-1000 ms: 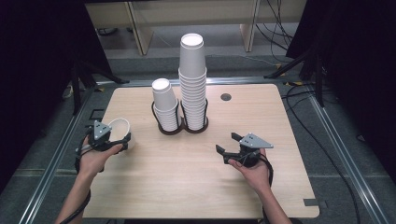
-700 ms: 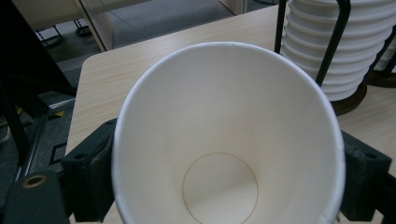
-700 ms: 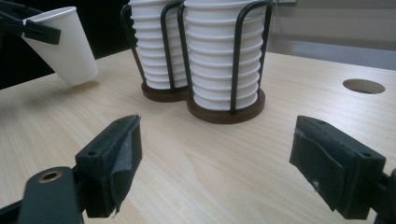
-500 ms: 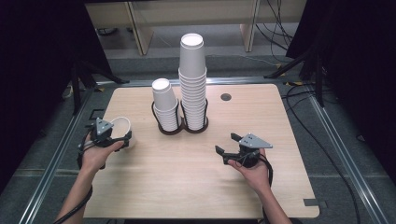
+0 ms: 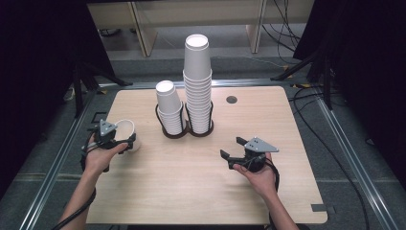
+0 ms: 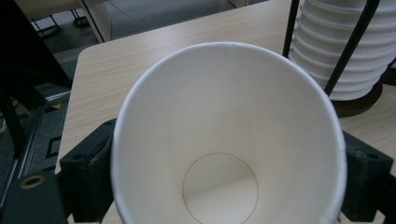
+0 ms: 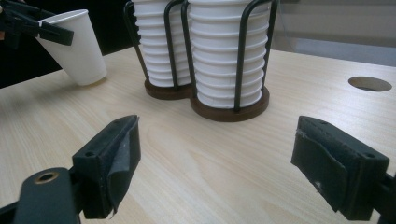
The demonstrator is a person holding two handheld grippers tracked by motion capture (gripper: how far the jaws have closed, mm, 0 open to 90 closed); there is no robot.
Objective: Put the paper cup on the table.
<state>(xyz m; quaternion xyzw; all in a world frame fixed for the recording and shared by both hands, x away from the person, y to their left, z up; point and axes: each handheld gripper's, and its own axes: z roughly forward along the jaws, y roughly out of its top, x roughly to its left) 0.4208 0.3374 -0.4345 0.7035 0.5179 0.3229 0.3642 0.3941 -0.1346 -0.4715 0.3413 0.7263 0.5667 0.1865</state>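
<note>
Jaws of the left gripper (image 5: 125,143), just easing apart around the tilted paper cup (image 5: 125,135) at the table's (image 5: 191,191) nine o'clock edge, could let it tip over, while the right gripper (image 5: 234,153) gapes empty.

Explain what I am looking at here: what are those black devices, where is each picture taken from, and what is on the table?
A person holds a hand-held clamp tool in each hand. One picture looks down from above the table; the other two come from cameras riding on each tool. On the table, a wire holder carries two stacks of white paper cups. The left tool has a single paper cup between its jaws, tilted, its base near the tabletop; the jaws have just been opening. The right tool rests open, holding nothing.
</note>
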